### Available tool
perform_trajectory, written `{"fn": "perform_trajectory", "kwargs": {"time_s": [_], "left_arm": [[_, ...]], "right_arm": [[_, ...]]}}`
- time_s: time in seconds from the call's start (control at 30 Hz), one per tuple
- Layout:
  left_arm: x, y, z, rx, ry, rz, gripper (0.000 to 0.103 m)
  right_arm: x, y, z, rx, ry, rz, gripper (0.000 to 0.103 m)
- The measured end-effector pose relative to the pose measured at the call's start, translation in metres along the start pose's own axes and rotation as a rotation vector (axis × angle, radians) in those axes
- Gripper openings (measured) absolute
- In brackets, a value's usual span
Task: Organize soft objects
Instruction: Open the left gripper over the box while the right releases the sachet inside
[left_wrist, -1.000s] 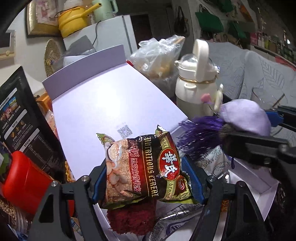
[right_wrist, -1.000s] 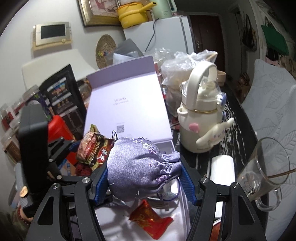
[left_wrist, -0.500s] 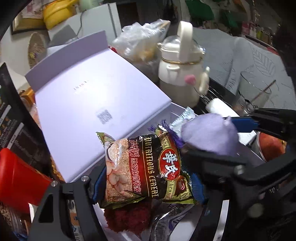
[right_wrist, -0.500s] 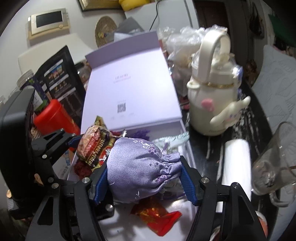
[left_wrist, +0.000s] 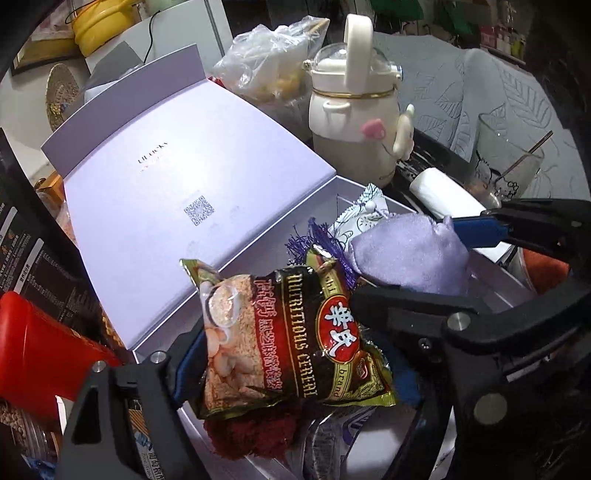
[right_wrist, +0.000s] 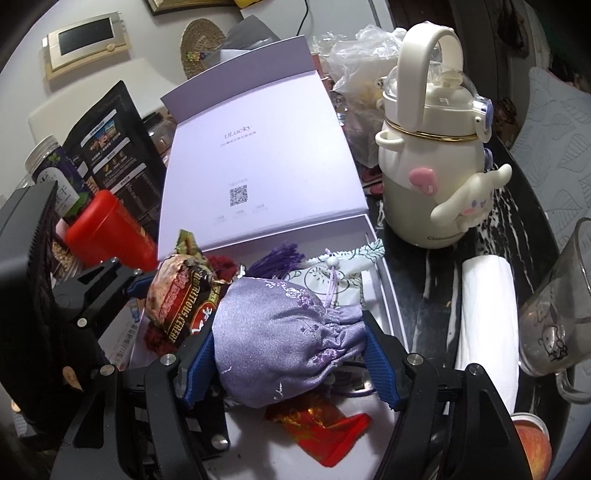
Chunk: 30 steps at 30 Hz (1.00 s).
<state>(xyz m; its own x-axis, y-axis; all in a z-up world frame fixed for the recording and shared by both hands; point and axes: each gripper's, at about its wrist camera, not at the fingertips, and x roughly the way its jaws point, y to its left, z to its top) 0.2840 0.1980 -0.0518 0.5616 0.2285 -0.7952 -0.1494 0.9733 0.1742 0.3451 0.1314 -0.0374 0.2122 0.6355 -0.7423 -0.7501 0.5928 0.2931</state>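
A lavender box (right_wrist: 388, 286) lies with its lid (left_wrist: 184, 177) up. Over its left part my left gripper (left_wrist: 295, 354) has its jaws opening. The cereal packet (left_wrist: 288, 332) sits tilted and loose between them, resting on a red fluffy item (left_wrist: 255, 428). My right gripper (right_wrist: 288, 354) is shut on a purple satin pouch (right_wrist: 284, 339) just above the box floor; its jaws are easing open while both blue pads (right_wrist: 199, 363) still touch the pouch. The right gripper (left_wrist: 424, 266) crosses the left wrist view and hides the left gripper's right finger.
Inside the box lie a purple tassel (right_wrist: 280, 258), a white patterned pouch (right_wrist: 332, 273) and a red-gold packet (right_wrist: 325, 424). To the right stand a white cartoon bottle (right_wrist: 428, 166), a white roll (right_wrist: 487, 306) and a glass mug (right_wrist: 554, 314). A red canister (right_wrist: 107, 236) and black bag (right_wrist: 114, 147) crowd the left.
Both grippers have tipped downward over the box and the pouch has come lower. The left jaws have widened, and the cereal packet has sagged and tilted between them.
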Motion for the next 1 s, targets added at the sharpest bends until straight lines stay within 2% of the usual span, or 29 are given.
{"fn": "perform_trajectory", "kwargs": {"time_s": [0.3, 0.43, 0.53, 0.63, 0.8, 1.0], "left_arm": [[-0.005, 0.005, -0.001, -0.045, -0.01, -0.027, 0.087], [-0.011, 0.011, -0.003, -0.08, -0.017, -0.007, 0.087], [-0.015, 0.016, -0.004, -0.096, -0.018, -0.009, 0.087], [-0.024, 0.016, -0.004, -0.08, -0.042, 0.017, 0.087], [-0.044, 0.016, -0.001, -0.067, -0.092, 0.039, 0.087], [-0.065, 0.021, 0.007, -0.086, -0.128, 0.062, 0.087]], "right_arm": [[0.001, 0.001, 0.001, 0.001, 0.012, -0.011, 0.074], [-0.001, 0.003, 0.002, -0.01, 0.007, -0.024, 0.084], [-0.004, 0.006, 0.003, -0.02, -0.01, -0.041, 0.084], [-0.008, 0.01, 0.003, -0.038, -0.015, -0.046, 0.088], [-0.019, 0.014, 0.005, -0.041, -0.045, -0.051, 0.088], [-0.042, 0.018, 0.013, -0.048, -0.089, -0.07, 0.09]]}}
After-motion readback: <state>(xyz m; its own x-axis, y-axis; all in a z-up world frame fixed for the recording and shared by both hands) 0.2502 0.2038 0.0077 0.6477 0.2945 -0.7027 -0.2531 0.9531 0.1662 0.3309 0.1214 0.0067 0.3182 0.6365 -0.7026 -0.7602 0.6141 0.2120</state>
